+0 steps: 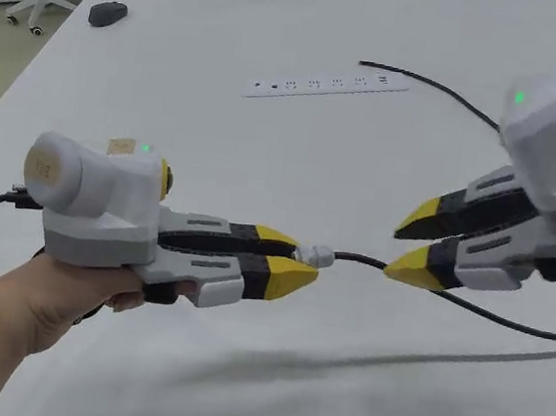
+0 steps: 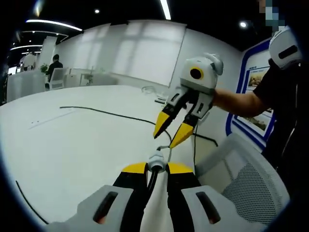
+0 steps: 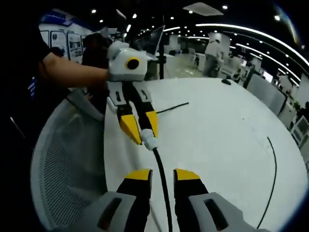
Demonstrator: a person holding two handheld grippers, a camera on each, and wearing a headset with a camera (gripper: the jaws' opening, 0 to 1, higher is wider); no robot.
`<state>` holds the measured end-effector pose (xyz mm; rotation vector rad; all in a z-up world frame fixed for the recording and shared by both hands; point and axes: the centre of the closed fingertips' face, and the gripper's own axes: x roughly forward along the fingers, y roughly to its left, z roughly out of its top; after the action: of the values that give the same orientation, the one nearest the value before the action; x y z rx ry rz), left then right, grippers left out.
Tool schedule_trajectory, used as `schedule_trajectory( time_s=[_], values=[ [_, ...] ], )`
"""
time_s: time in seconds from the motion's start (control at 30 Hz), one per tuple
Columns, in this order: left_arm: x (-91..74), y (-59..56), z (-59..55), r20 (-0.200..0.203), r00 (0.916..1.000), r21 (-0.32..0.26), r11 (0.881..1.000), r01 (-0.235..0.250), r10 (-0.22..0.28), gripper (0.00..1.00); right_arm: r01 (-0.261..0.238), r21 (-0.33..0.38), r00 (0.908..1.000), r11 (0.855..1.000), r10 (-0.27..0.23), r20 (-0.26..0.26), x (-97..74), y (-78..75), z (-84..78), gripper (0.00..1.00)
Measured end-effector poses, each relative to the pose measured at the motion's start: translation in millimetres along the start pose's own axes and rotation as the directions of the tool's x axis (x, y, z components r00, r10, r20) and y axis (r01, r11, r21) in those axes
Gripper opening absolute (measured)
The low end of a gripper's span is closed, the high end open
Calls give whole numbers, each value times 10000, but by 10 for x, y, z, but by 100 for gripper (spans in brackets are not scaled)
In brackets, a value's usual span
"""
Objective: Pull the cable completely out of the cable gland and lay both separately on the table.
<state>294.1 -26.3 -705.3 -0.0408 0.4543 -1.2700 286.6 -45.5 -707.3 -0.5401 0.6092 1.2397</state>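
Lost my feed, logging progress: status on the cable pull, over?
Left gripper shut on cable gland. Right gripper open, fingers astride cable. Cable not out of gland yet. Power strip well clear.

A white table [image 1: 216, 131] stands in a bright office with ceiling strip lights [image 3: 251, 30] and a wheeled chair [image 1: 28, 1]

Place: an open-plan office – desks, chairs and display boards in one large hall.
Work surface: a broad white table [image 1: 278, 27] beneath the left gripper [image 1: 292, 265].
Desk gear: a white power strip [image 1: 327, 83] lies well off to that gripper's side, a black computer mouse [image 1: 107, 14] farther away.
Seating: a castor chair [image 1: 35, 0] past the table edge; a mesh-backed chair [image 3: 63, 159] just left of the right gripper [image 3: 161, 173].
Ceiling: dark, with strip lights [image 3: 251, 31] above and ahead of the right gripper.
Walls: a blue-framed poster [image 2: 253, 101] right of the left gripper.
People: a person [image 2: 54, 65] among desks – far ahead, left of the left gripper.
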Motion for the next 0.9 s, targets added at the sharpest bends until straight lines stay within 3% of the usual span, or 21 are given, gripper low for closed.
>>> schedule_trajectory(
  time_s=[0.07, 0.1, 0.17, 0.3, 0.47, 0.5, 0.6, 0.67, 0.7, 0.8, 0.87, 0.9],
  values=[
    [11, -31, 1, -57, 9999, 92, 9999, 92, -92, 14, -191, 17, 9998, 9998, 191, 6, 66, 28, 26, 12],
    [14, -48, 0, -67, 9999, 143, 9998, 141, -140, 14, -379, -329, 9993, 9987, 377, -62, 89, 53, 24, 11],
    [22, -72, -17, -160, 9997, 255, 9995, 195, -191, 14, -316, -697, 9994, 9971, 304, -183, 99, 42, 17, 3],
    [16, -90, -31, -174, 9995, 397, 9988, 289, -282, 14, -640, -744, 9978, 9952, 626, -212, 116, 84, 17, 1],
    [10, -105, -56, -183, 9992, 427, 9984, 361, -353, 14, -631, -834, 9973, 9945, 598, -419, 130, 91, -13, 0],
    [13, -100, -54, -173, 9993, 430, 9985, 337, -329, 14, -531, -815, 9980, 9953, 502, -376, 131, 81, -25, 0],
    [10, -87, -32, -102, 9998, 670, 9976, 163, -157, 14, -20, 179, 9993, 9998, 27, -386, 77, 1, -76, 0],
    [-33, -11, -14, -24, 9998, 732, 9972, -170, 172, 14, 661, -279, 9958, 9974, -677, -623, 17, -134, -187, 0],
    [-93, 35, -13, 51, 9996, 655, 9975, -262, 260, 14, 945, -60, 9929, 9955, -947, -713, -19, -191, -270, 0],
    [-224, 117, -45, 103, 9984, 569, 9968, -560, 555, 14, 1337, 1581, 9904, 9783, -1265, -553, -156, -310, -565, 0],
    [-304, 178, -77, 99, 9970, 488, 9958, -773, 769, 14, 1927, 1842, 9783, 9638, -1742, -1117, -288, -433, -871, 0],
    [-323, 172, -85, 113, 9974, 495, 9962, -716, 711, 14, 1796, 2193, 9826, 9590, -1641, -869, -334, -424, -930, 0]
  ],
)
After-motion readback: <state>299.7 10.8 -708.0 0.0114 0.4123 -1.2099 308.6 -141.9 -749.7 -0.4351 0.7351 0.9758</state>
